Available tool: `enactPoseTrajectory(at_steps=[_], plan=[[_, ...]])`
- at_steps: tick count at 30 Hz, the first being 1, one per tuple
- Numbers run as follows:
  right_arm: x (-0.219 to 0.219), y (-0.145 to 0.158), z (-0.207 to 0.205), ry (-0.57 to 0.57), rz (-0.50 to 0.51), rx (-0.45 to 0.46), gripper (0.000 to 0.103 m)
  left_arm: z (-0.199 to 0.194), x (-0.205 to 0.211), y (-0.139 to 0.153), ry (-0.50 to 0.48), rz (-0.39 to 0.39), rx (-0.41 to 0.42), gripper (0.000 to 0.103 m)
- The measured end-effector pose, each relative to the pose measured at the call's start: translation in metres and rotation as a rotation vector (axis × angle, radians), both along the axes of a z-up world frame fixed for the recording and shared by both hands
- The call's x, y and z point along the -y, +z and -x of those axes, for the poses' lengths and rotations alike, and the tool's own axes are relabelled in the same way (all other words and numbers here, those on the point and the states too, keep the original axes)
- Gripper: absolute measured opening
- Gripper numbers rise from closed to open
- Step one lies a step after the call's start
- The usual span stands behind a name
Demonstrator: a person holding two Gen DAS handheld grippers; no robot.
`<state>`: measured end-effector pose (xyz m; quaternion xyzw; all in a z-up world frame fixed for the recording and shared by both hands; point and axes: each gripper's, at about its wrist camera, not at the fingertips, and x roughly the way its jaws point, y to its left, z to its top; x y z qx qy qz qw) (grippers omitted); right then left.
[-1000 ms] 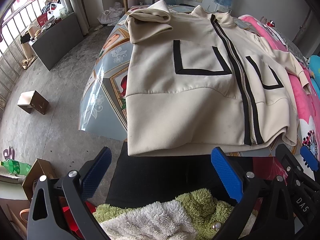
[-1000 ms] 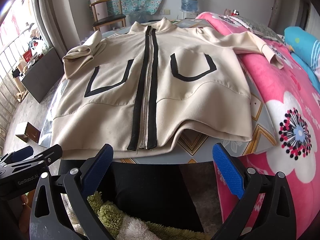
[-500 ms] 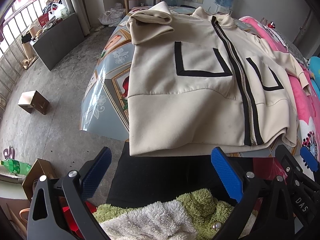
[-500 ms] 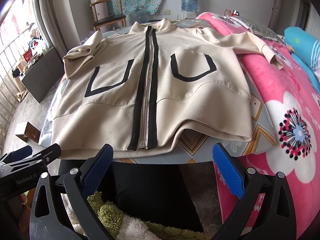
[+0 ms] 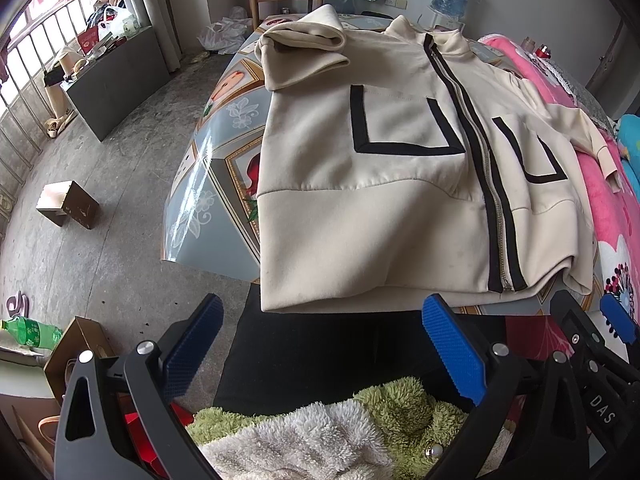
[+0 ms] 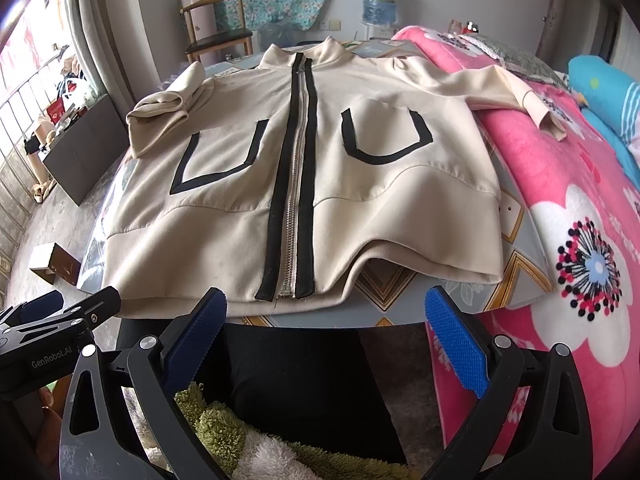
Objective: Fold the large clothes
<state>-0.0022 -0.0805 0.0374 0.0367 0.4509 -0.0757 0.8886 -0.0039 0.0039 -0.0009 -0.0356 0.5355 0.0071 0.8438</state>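
Lying flat and zipped up on the patterned table (image 6: pixel 516 240) is a big cream jacket (image 6: pixel 304 168) with black trim, collar at the far end, hem hanging a little over the near edge. Its left sleeve (image 5: pixel 300 56) is sitting folded back on itself at the far left corner, while the right sleeve (image 6: pixel 508 96) is stretching out onto the pink floral blanket (image 6: pixel 560 200) on the right.

The left wrist view is showing way more of the floor: a grey concrete floor (image 5: pixel 100 180), a small brown box (image 5: pixel 68 204) lying on it, an open cardboard box (image 5: pixel 80 344) at near left (can't tell what's in it), and a green bottle (image 5: pixel 28 332) lying beside that. The right wrist view is giving the whole blanket plus a blue pillow (image 6: pixel 604 84) at far right. Both are catching the wooden chair (image 6: pixel 216 32) and the water jug (image 6: pixel 380 0) at the far wall.

The left gripper (image 5: pixel 324 348) and right gripper (image 6: pixel 326 332) are both hanging just short of the hem with fingers spread wide, gripping nothing, over the person's black trousers (image 6: pixel 304 376) and fuzzy green-white top (image 5: pixel 320 428).
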Motion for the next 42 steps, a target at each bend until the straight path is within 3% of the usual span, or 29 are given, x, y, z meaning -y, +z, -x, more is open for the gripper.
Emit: enactPoseTrajectory(at_steps=[42], plan=[[0.0002, 0.0082, -0.0047, -0.012, 0.022, 0.029, 0.096, -0.0009, -0.0034, 0.0053, 0.003, 0.007, 0.018, 0.098]])
